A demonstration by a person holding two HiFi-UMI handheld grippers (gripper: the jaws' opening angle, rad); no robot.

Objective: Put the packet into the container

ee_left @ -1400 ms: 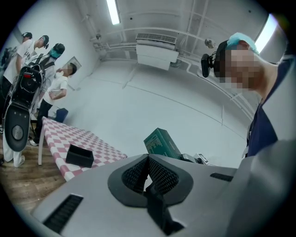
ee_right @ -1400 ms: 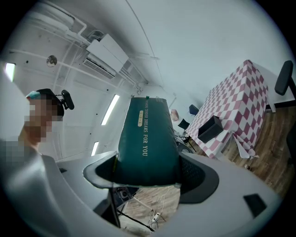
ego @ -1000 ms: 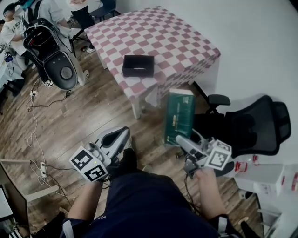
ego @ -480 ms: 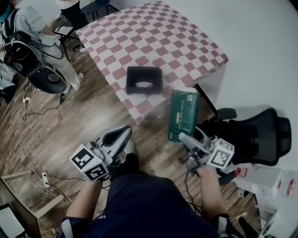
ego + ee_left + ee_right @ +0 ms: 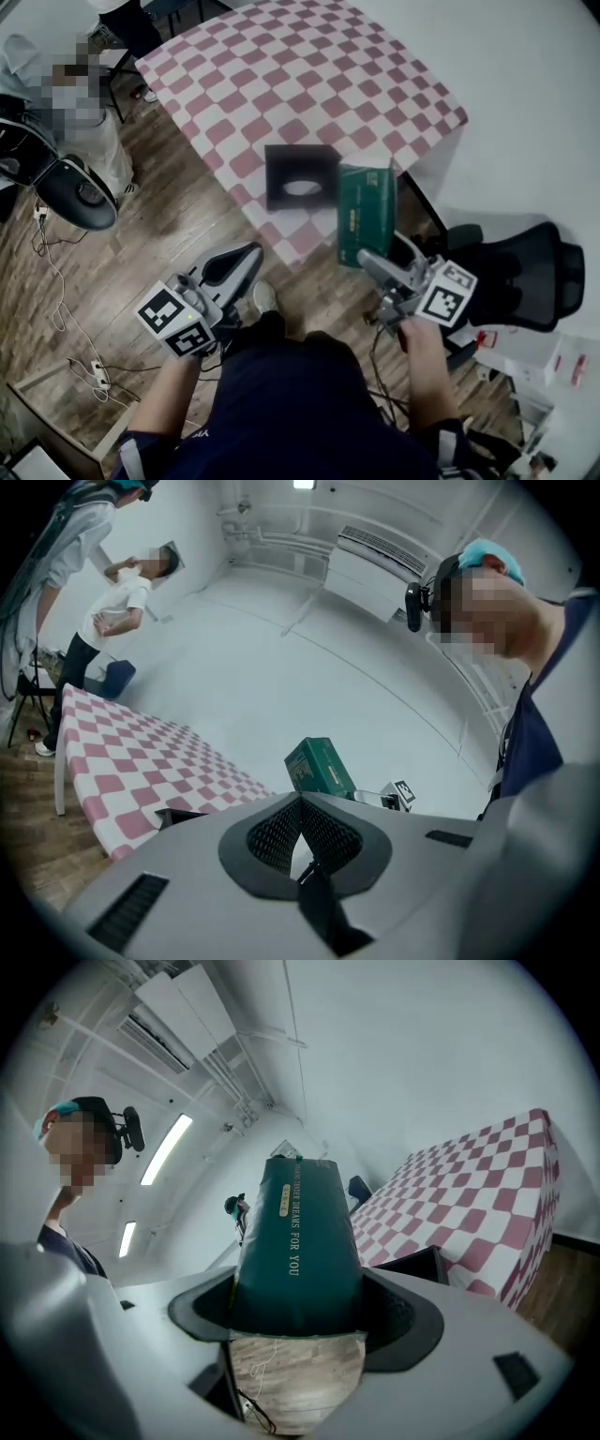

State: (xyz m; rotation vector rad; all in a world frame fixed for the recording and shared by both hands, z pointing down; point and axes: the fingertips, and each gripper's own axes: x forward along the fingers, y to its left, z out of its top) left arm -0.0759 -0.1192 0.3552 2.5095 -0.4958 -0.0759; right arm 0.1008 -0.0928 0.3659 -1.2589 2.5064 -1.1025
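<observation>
A tall dark green packet (image 5: 365,212) stands upright in my right gripper (image 5: 367,262), which is shut on its lower end. In the right gripper view the packet (image 5: 295,1241) fills the space between the jaws. The black open container (image 5: 301,176) sits near the front edge of the pink checked table (image 5: 281,66), and the packet hangs just to its right, overlapping the table edge. My left gripper (image 5: 242,261) hangs lower left over the wooden floor, shut and empty. From the left gripper view the packet (image 5: 319,766) and a corner of the container (image 5: 178,816) show.
A black office chair (image 5: 511,272) stands right of the table, with white boxes (image 5: 525,352) beyond it. A black rounded device (image 5: 80,192), cables and a person (image 5: 66,103) are at the left on the wood floor (image 5: 169,234).
The table and container have come closer and lower in the head view. My right gripper has carried the packet forward, from over the floor up to the container's right side.
</observation>
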